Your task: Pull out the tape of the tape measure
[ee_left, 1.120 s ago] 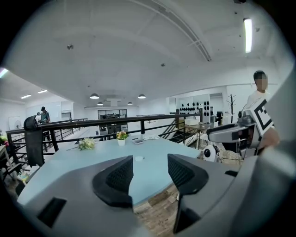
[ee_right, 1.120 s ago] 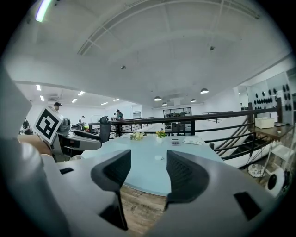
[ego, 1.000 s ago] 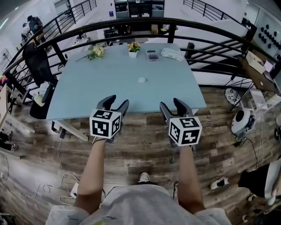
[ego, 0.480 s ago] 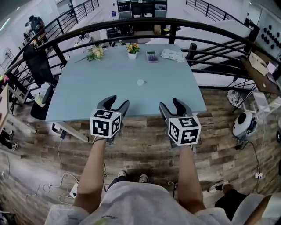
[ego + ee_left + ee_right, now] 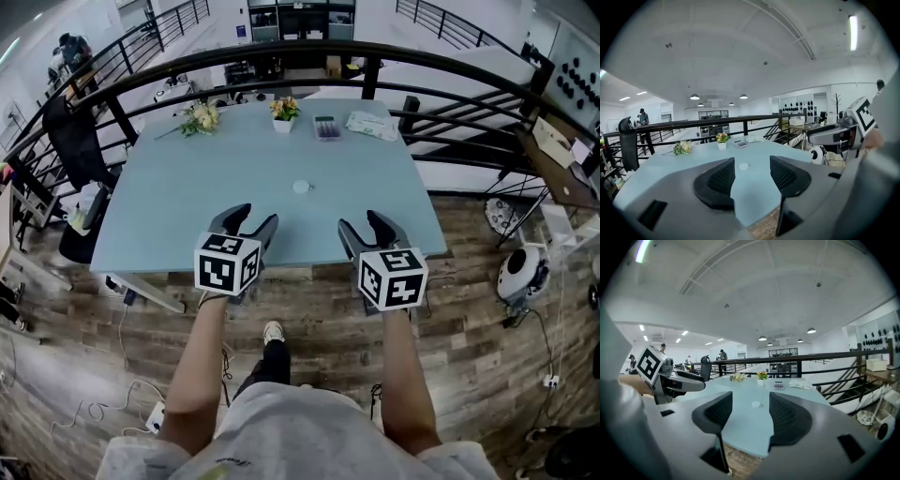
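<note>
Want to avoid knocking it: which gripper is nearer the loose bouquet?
Left. The left gripper hovers over the table's near edge, short of the bouquet at far left; the right gripper is farther right.

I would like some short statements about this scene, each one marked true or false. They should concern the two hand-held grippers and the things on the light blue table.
1. The small white round tape measure lies on the light blue table, and no gripper touches it. True.
2. The right gripper is shut. False: its jaws stand apart with nothing between them.
3. The left gripper is open and empty. True.
4. The white pot of flowers stands at the table's near edge. False: it stands at the far edge, away from both grippers.
</note>
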### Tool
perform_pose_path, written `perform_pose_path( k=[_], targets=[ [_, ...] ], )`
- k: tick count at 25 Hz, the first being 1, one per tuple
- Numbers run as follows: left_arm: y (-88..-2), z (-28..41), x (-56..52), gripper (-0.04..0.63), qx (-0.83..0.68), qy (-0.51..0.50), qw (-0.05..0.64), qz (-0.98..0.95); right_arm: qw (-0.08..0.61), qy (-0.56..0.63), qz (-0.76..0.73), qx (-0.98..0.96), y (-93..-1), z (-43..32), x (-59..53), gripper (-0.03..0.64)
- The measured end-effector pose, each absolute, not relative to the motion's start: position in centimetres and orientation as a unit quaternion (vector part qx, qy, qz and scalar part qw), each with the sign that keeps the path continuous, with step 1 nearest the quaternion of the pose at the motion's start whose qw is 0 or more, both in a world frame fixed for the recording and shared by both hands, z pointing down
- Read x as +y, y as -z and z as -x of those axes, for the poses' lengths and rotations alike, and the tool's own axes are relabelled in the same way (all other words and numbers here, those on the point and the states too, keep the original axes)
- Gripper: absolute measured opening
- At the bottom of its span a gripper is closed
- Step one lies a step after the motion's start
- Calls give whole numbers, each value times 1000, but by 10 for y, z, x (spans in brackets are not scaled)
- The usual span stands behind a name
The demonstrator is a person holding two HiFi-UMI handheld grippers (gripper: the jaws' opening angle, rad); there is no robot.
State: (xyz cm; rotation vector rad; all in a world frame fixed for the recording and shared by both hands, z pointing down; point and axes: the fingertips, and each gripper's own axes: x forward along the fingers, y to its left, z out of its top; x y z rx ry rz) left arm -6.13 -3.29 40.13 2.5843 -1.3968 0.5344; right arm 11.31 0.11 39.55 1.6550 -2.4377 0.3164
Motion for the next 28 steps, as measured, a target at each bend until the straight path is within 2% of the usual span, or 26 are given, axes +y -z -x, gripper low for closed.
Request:
perform_pose_path(
  k=[28],
  targets=[
    [-402,57,-230,235,-361,-210,63,-906,88,-133,-607,-779,-384,-87,-181,229]
  ],
)
